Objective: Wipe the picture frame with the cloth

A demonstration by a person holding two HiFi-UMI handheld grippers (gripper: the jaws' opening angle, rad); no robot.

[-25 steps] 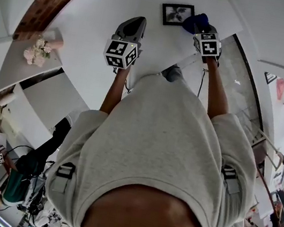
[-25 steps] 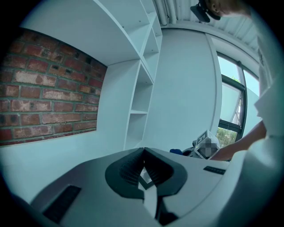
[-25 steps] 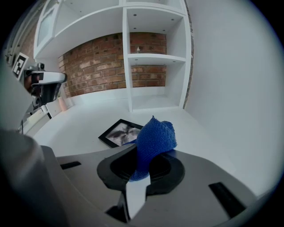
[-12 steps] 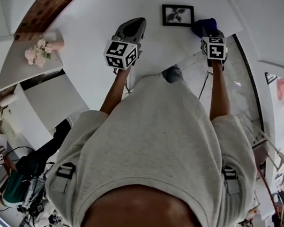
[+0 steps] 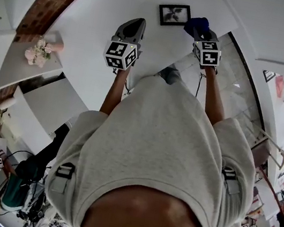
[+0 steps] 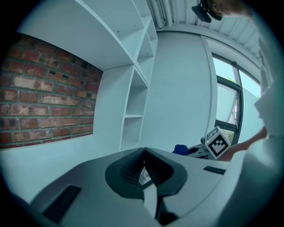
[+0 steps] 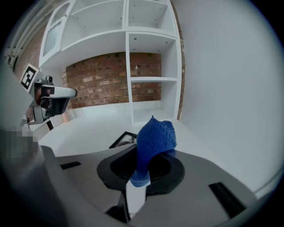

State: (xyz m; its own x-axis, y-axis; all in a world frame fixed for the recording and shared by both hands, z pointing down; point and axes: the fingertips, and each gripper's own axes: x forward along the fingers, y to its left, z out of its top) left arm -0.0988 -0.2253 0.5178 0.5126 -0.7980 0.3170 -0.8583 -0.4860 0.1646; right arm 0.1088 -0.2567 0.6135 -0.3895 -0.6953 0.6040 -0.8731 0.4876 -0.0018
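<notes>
The right gripper (image 7: 141, 174) is clamped on a blue cloth (image 7: 155, 136), whose bunched end sticks up out of the jaws. Only the right gripper view shows this pinch. From the head view the cloth (image 5: 196, 25) is just a dark blue lump ahead of the right gripper (image 5: 200, 35).

The head view gives the layout instead. The picture frame (image 5: 174, 14) lies flat on the white counter (image 5: 102, 13), and the cloth sits just beside its right edge (whether they touch cannot be told). In the right gripper view the picture frame (image 7: 124, 139) peeks out to the left behind the cloth.

The left gripper (image 6: 143, 166) has its jaws pressed together on nothing. It hangs over the bare counter, well left of the frame, as the head view shows for the left gripper (image 5: 135, 23).

Half a second ago the cloth stood a little further right of the frame. It has since slid back toward the frame's edge, while the left gripper has not shifted.
</notes>
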